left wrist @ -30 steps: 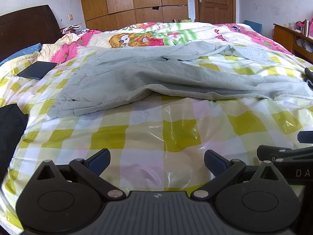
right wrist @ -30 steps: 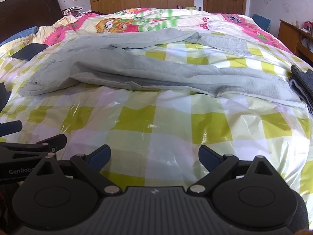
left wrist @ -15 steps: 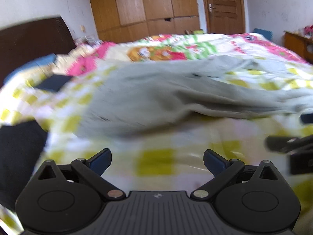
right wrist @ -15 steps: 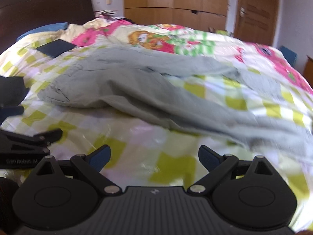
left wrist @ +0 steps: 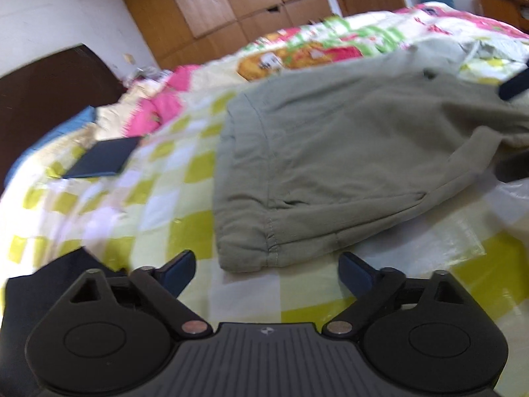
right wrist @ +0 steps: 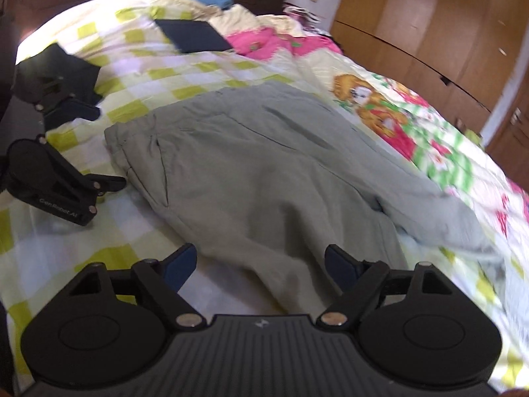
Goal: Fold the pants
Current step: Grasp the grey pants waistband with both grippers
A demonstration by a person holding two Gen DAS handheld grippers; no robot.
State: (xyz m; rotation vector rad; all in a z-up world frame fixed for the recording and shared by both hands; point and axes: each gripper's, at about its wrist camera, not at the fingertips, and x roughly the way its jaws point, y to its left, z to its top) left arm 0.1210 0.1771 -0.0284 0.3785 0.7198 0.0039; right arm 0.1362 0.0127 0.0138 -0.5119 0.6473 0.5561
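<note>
Grey-green pants (left wrist: pixel 347 152) lie spread on a yellow-checked bed cover (left wrist: pixel 158 218), waistband to the left. My left gripper (left wrist: pixel 267 269) is open, low over the cover, and the waistband's near corner (left wrist: pixel 244 254) lies just ahead between its fingertips. In the right wrist view the pants (right wrist: pixel 264 172) stretch away to the right. My right gripper (right wrist: pixel 261 264) is closing, with the near edge of the cloth lying between its jaws, and the pads are not pressing on it. The left gripper (right wrist: pixel 99 147) shows there beside the waistband corner.
A flat dark blue item (left wrist: pixel 102 160) lies on the cover near the dark headboard (left wrist: pixel 43 99). Black cloth (right wrist: pixel 56 66) sits at the bed's left edge. A colourful cartoon quilt (right wrist: pixel 380 106) covers the far side. Wooden wardrobes (left wrist: pixel 231 10) line the back wall.
Both grippers moved left toward the waistband end and closer to the pants. The right wrist view has rolled. The right jaws have narrowed slightly.
</note>
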